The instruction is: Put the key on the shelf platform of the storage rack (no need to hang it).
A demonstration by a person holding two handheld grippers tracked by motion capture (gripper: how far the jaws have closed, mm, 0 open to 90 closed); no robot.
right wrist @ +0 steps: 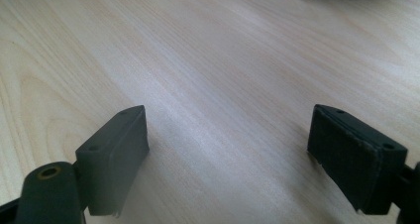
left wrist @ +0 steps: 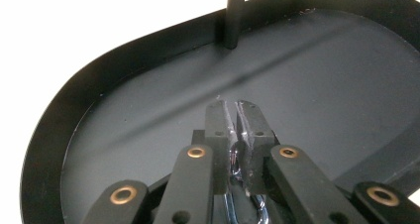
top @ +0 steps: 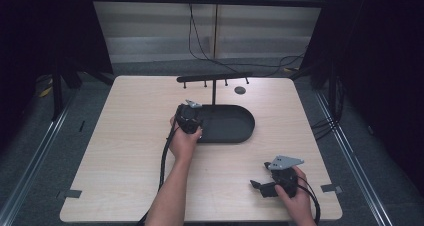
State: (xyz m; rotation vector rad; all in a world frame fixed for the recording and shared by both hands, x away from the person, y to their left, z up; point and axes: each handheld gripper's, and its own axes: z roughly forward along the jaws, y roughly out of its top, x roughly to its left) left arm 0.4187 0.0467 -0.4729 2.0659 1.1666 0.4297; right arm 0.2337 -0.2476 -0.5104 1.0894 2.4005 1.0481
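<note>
Nearest to us, our right gripper (top: 261, 187) rests low over the bare table (top: 125, 151), well short of the black oval tray (top: 239, 132) and off to its near right side. Its jaws stand wide apart with nothing but wood grain between them, which reads to us as a hand parked out of the way while the other works.

Farther out, our left gripper (left wrist: 236, 120) is over the tray's near left end, tipped down into the basin. Its jaws are pressed together on a small shiny metal piece (left wrist: 236, 164), a thin glinting loop or chain whose exact kind we cannot tell. We judge it is held over the tray so it can be set down inside, or carried on to the stand.

Beyond that, a thin post (left wrist: 234, 16) rises from the tray's far edge, carrying a crossbar (top: 214, 78) with small pegs, bare as far as we can see.
</note>
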